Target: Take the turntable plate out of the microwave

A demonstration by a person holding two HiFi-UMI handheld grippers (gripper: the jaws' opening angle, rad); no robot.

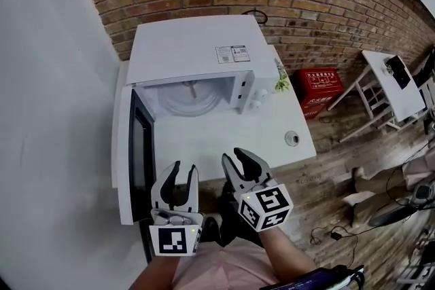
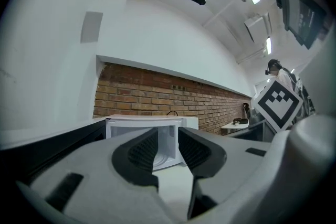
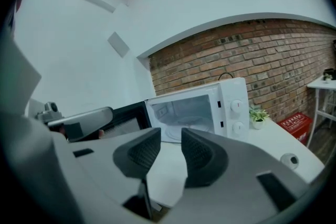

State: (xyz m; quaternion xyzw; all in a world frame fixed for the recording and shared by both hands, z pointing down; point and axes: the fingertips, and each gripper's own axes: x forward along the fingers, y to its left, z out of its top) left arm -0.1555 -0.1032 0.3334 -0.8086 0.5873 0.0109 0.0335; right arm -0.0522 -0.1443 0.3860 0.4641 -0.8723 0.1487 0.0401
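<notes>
A white microwave (image 1: 197,54) stands on a white table (image 1: 224,139) with its door (image 1: 141,153) swung open to the left. The glass turntable plate (image 1: 190,97) lies flat inside the cavity. My left gripper (image 1: 182,170) and right gripper (image 1: 236,158) hover side by side at the table's near edge, well short of the oven, both open with nothing between the jaws. In the left gripper view the left gripper (image 2: 168,136) frames the cavity and plate (image 2: 159,159). From the right gripper view, the right gripper (image 3: 171,136) points at the microwave (image 3: 231,107) and its plate (image 3: 191,124).
A small potted plant (image 1: 281,83) sits right of the microwave, and a small round object (image 1: 291,138) lies on the table's right part. On the wooden floor are a red box (image 1: 319,88) and a white folding table (image 1: 391,81). A brick wall runs behind.
</notes>
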